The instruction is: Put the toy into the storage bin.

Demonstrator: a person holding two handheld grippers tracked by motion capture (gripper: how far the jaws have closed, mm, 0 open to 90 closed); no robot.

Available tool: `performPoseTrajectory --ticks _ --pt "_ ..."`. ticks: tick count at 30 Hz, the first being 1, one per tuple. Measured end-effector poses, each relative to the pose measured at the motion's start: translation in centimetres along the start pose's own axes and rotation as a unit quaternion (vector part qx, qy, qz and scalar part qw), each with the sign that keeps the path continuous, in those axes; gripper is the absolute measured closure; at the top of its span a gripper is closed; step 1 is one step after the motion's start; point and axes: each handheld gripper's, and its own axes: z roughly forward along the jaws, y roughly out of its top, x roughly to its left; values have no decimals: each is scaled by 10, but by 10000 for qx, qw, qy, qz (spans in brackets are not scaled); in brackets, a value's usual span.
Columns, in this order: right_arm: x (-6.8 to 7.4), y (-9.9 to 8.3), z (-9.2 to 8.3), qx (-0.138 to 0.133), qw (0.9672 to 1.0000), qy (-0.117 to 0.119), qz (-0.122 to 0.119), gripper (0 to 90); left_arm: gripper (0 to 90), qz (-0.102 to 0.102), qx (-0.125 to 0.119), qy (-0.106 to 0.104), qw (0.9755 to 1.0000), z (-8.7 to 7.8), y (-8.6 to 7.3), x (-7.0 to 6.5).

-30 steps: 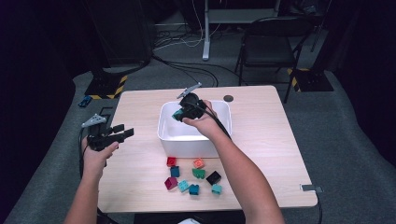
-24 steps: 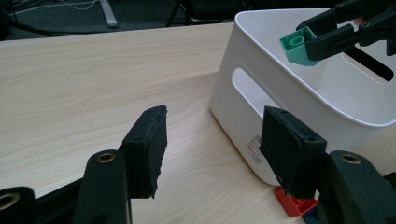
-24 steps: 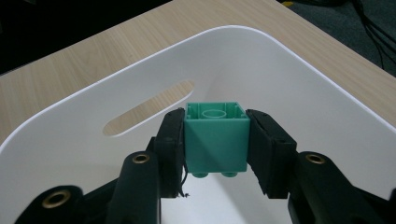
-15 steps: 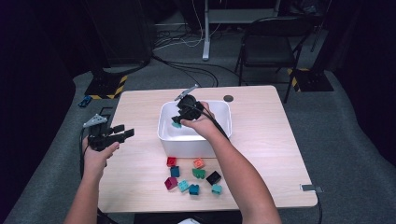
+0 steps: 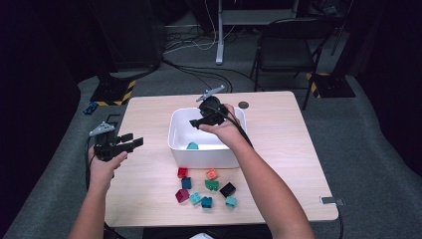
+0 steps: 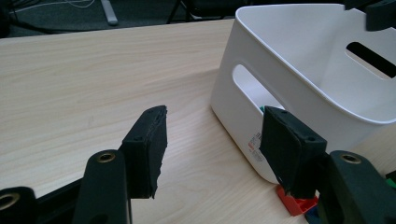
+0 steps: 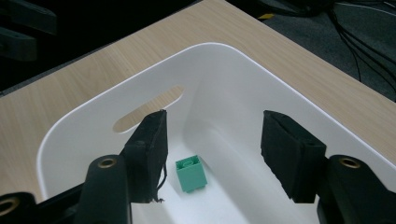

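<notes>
Right gripper (image 5: pixel 199 122) over the bin (image 5: pixel 175 130), jaws just opened and empty, green brick (image 7: pixel 191 173) lying on the bin floor; we lift clear of the rim before reaching for the loose bricks (image 5: pixel 206 188), left gripper (image 5: pixel 130 143) parted, idle.
</notes>
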Motion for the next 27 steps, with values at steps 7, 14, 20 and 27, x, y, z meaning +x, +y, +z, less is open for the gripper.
performPoseTrajectory --ticks 7,14,20,27 --pt "13 -9 -33 -180 9996 117 -156 394 411 4 10 25 10000 1 -1 0" --pt "28 -23 -59 -321 9986 172 -391 426 410 -7 -23 72 10000 3 -2 -1" --pt "33 -37 -71 -377 9982 264 -382 453 416 183 49 45 9998 4 -3 -3" --pt "43 -60 -85 -404 9978 243 -466 455 387 42 92 -76 9999 7 -2 -6"
